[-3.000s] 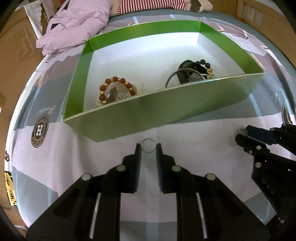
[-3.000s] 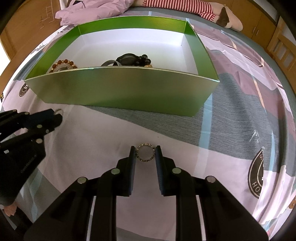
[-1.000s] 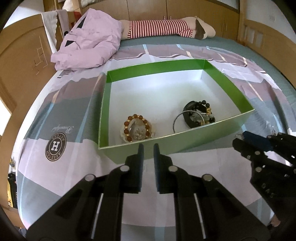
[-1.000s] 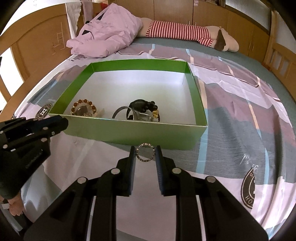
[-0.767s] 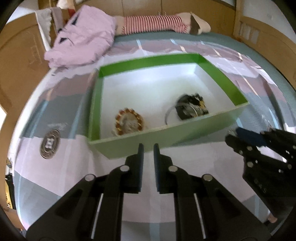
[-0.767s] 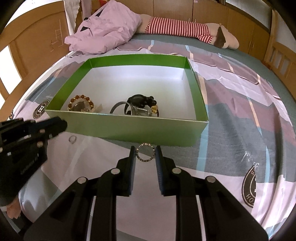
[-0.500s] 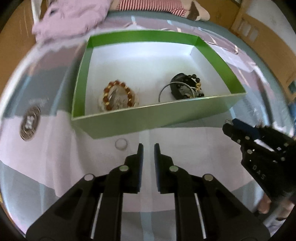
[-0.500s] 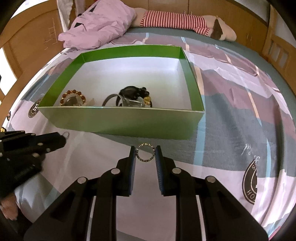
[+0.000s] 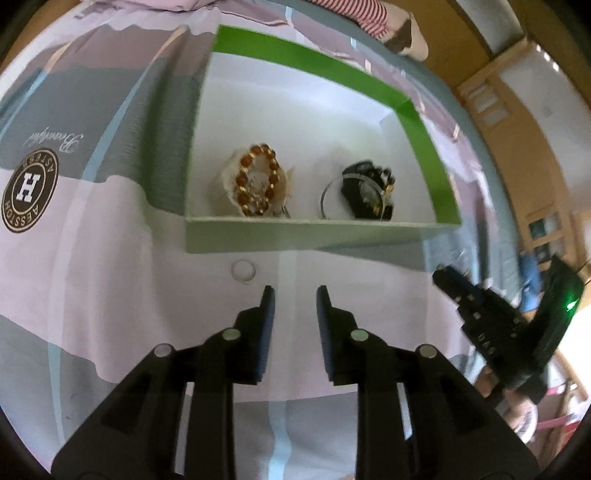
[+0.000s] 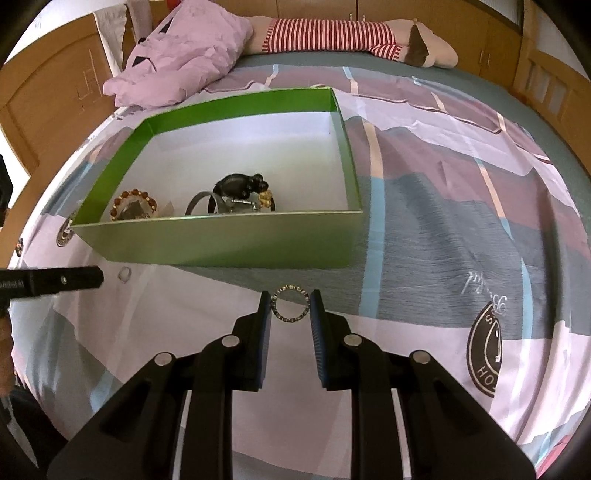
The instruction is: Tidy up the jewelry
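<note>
My left gripper (image 9: 294,295) is open with nothing between its fingers, just above the bedspread. A thin silver ring (image 9: 242,270) lies flat on the cloth to the left of its tips, close to the near wall of the green box (image 9: 306,236). Inside the box lie an amber bead bracelet (image 9: 257,180) and a black bead bracelet with a bangle (image 9: 369,188). My right gripper (image 10: 290,300) is shut on a studded ring (image 10: 290,303), held upright in front of the box (image 10: 221,240). The silver ring (image 10: 124,273) shows beside the left gripper (image 10: 98,278).
The box sits on a pink and grey patterned bedspread (image 10: 443,229). A lilac jacket (image 10: 184,66) and a striped plush toy (image 10: 332,35) lie at the far end. Wooden bed frame (image 10: 48,96) stands on the left. The right gripper (image 9: 448,280) juts in from the right of the left wrist view.
The silver ring held by the left gripper three seconds ago now lies on the bedspread. The left gripper has swung right and its jaws have widened. The right gripper keeps its ring.
</note>
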